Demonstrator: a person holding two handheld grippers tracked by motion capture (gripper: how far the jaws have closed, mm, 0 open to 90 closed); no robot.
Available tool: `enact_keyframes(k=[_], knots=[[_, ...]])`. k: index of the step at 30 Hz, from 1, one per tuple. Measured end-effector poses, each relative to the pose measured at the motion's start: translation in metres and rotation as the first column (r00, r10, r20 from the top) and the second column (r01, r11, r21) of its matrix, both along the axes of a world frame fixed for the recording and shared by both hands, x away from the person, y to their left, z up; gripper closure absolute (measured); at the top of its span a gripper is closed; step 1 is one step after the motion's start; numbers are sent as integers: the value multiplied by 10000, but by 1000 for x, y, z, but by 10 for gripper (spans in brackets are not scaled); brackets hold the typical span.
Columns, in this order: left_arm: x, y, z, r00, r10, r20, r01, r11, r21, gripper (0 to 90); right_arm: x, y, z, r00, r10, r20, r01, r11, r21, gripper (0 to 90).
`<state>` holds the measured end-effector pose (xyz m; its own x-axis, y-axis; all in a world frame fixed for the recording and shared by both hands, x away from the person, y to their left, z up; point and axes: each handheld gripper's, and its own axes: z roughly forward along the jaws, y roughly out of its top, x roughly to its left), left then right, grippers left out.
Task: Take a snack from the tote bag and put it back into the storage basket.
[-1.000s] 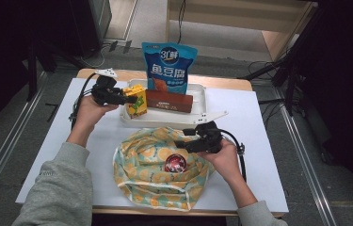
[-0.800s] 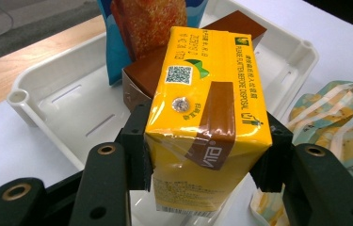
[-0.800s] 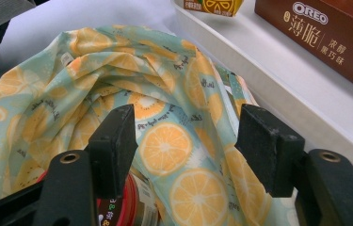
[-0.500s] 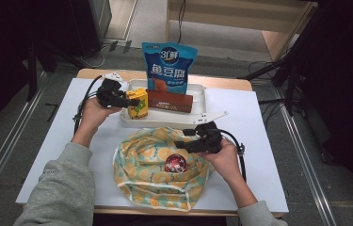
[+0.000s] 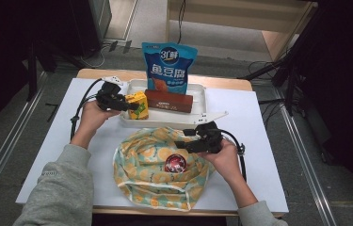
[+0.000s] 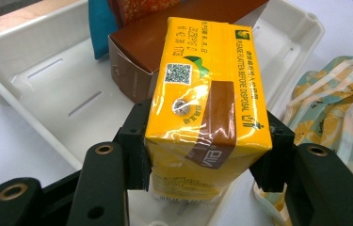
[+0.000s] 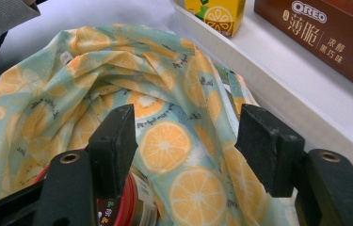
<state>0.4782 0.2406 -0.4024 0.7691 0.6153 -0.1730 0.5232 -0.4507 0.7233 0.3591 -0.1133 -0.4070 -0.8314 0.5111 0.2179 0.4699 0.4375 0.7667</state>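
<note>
At the tray (image 5: pixel 132 121) rim, yellow carton (image 6: pixel 207 108) (clamped, left gripper (image 5: pixel 126 102)).

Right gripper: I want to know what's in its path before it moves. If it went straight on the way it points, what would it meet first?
Probably the orange-print cloth bag just beyond the open right gripper; the white tray lies farther on.

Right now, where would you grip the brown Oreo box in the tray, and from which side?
Take the brown Oreo box across its narrow width, mid-length, coming from above. It lies flat and long in the white tray, with the blue pouch close behind it and the yellow juice carton at one end, so the top looks freest.
</note>
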Motion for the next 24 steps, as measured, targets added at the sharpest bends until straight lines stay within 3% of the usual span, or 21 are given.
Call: enact_keyframes(k=[4, 17, 24], knots=[[-2, 0, -1, 10000, -15, -38, 14, 9998, -208, 480, 0, 0, 0, 10000, 39, -22, -39, 10000, -18, 384], [-10, 1, 2, 10000, -2, -55, 2, 10000, -70, 402, 1, 3, -1, 9998, 172, -42, -172, 9998, -69, 382], [-14, 6, 5, 9998, 141, -127, -145, 9995, -295, 383, 3, 5, 0, 9998, 199, -58, -199, 9998, -44, 380]])
